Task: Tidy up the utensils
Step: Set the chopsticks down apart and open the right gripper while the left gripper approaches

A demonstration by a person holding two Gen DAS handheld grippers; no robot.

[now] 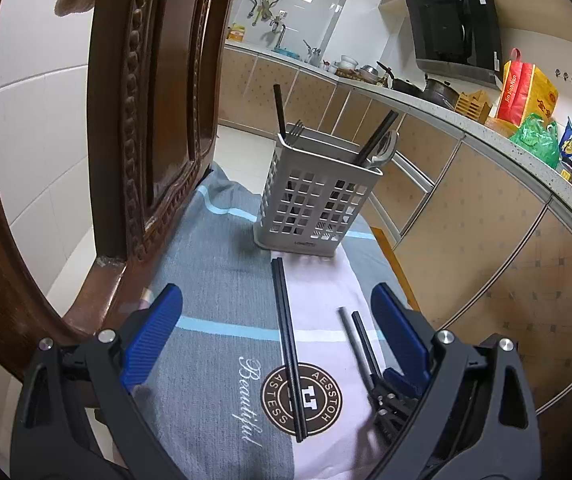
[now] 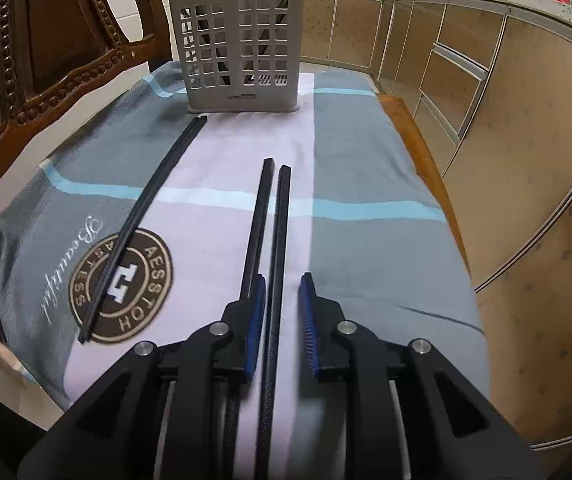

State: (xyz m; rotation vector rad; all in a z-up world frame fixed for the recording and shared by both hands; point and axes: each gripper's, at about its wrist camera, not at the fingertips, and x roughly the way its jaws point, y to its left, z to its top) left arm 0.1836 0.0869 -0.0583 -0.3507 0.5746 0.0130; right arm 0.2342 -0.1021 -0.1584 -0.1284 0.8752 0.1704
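A grey slotted utensil basket (image 1: 313, 196) stands upright at the far end of the towel-covered table (image 1: 214, 264); it holds black chopsticks, a fork and a spoon. It also shows in the right wrist view (image 2: 242, 48). One pair of black chopsticks (image 1: 287, 344) lies on the towel between the fingers of my left gripper (image 1: 278, 320), which is open and empty. The same pair shows in the right wrist view (image 2: 142, 220). My right gripper (image 2: 282, 286) is open, low over a second pair of chopsticks (image 2: 274, 232); one stick lies between its fingers, the other just outside the left finger. The right gripper (image 1: 395, 392) also shows in the left view.
A carved wooden chair back (image 1: 150, 112) stands along the table's left side. Kitchen cabinets (image 2: 485, 120) and a cluttered counter (image 1: 445, 100) run along the right. The table's bare wooden right edge (image 2: 421, 148) shows beside the towel.
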